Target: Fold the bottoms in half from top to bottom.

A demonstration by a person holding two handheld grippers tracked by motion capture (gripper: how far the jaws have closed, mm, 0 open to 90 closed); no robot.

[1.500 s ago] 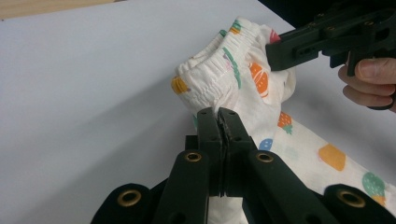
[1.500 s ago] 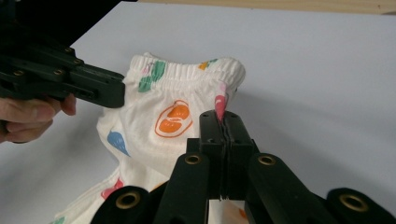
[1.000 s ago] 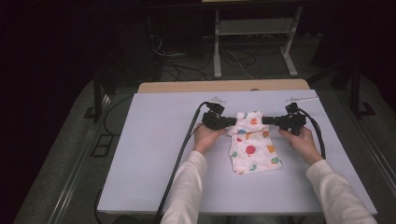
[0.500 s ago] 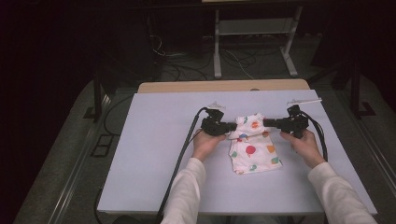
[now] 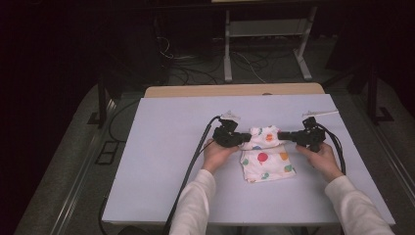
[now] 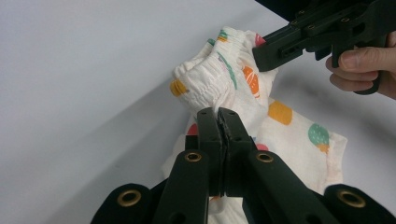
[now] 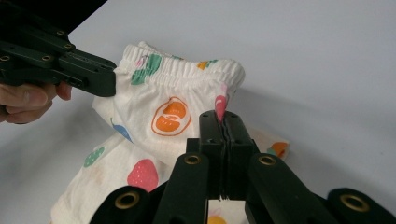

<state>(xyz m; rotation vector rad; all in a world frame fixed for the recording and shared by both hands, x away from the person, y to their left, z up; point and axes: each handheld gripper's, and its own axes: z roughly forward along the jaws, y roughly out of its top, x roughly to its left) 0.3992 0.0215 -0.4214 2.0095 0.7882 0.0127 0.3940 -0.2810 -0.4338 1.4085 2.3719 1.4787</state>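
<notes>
No words, labels, brands or numbers can be read anywhere; the cloth (image 5: 264,156) on the worktop (image 5: 161,147) carries fruit prints only.

both jaws hide the pinched cloth (image 6: 243,88); its lower edge is cut off.

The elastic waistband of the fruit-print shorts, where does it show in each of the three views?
High view: waistband at table centre, stretched between the two tools.
Left gripper view: waistband upper middle, bunched above this tool's shut jaws.
Right gripper view: waistband across the upper centre.
Shared landmark: the orange fruit print just below the band.
</notes>
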